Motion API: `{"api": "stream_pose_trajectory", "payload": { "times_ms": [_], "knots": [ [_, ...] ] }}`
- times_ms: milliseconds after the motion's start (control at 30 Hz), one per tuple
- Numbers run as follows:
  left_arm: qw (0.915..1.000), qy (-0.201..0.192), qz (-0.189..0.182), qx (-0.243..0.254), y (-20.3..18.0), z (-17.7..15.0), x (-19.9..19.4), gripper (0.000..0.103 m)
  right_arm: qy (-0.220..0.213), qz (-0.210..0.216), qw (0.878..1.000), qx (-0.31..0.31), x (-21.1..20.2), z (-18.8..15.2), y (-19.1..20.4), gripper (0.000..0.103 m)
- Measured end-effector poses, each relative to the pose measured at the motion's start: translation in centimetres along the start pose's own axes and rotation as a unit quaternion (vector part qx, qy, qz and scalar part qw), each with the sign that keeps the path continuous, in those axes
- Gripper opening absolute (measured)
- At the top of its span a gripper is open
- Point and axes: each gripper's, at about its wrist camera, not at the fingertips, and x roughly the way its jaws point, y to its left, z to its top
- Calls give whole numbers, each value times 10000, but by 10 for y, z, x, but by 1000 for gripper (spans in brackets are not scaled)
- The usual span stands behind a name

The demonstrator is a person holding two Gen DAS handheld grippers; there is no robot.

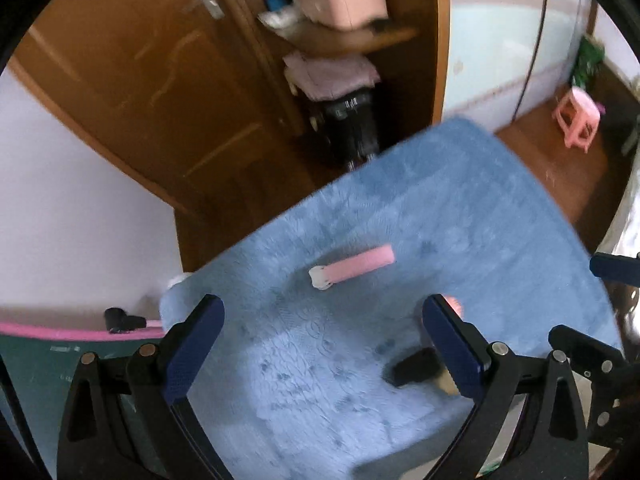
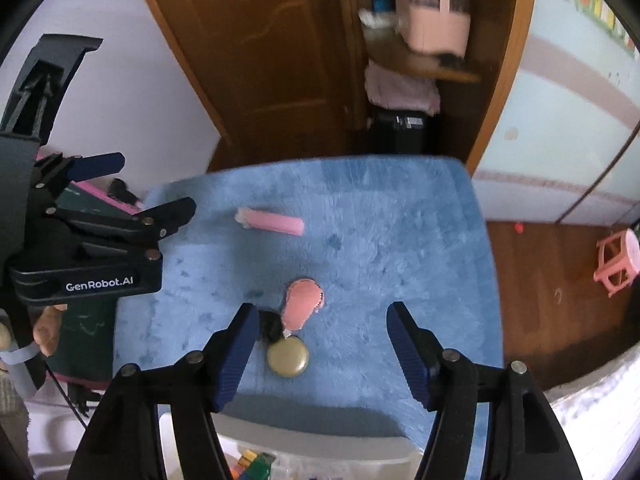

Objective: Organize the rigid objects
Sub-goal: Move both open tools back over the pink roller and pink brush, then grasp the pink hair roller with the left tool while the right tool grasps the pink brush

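A blue fluffy mat (image 1: 360, 320) (image 2: 380, 240) covers a small table. On it lies a pink stick-shaped object with a white end (image 1: 352, 266) (image 2: 270, 220). Nearer lie a pink oval object (image 2: 302, 304), a round tan compact (image 2: 288, 357) and a small black object (image 1: 414, 366) (image 2: 270, 324). My left gripper (image 1: 324, 344) is open and empty above the mat, the pink stick ahead of it. It also shows in the right wrist view (image 2: 120, 188). My right gripper (image 2: 320, 352) is open and empty, with the compact between its fingers.
A brown wooden door (image 2: 260, 60) and a shelf with a pink basket (image 2: 436, 28) stand behind the table. A pink stool (image 2: 618, 264) sits on the wooden floor at the right. A box of colourful items (image 2: 256, 462) lies below the mat's near edge.
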Motion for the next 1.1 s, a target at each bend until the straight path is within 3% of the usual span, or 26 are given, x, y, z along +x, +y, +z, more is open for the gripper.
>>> {"api": "stream_pose_trajectory", "payload": {
  "times_ms": [233, 333, 533, 700, 933, 1000, 1033, 1100],
  "knots": [
    [9968, 667, -128, 429, -3, -1, 84, 100, 774, 73, 9962, 402, 85, -4, -4, 67],
    [9943, 715, -79, 789, -12, -5, 105, 100, 986, 70, 9940, 472, 115, -9, -1, 67],
    [9916, 762, -213, 1026, -23, 1, 132, 100, 1269, 125, 9891, 737, 165, -14, 5, 67],
    [9912, 763, -269, 1052, -32, 3, 149, 100, 1417, 161, 9856, 904, 187, -18, 12, 67],
    [9904, 792, -116, 1127, -39, 8, 162, 99, 1340, -137, 9879, 768, 190, -24, 24, 65],
    [9915, 805, -108, 1017, -37, 12, 163, 93, 1326, -157, 9881, 765, 192, -26, 29, 56],
    [9917, 826, -135, 980, -35, 13, 165, 84, 1334, -207, 9880, 749, 191, -29, 29, 43],
    [9908, 982, -253, 896, -34, 14, 169, 70, 1343, -236, 9878, 748, 189, -32, 28, 40]
  ]
}}
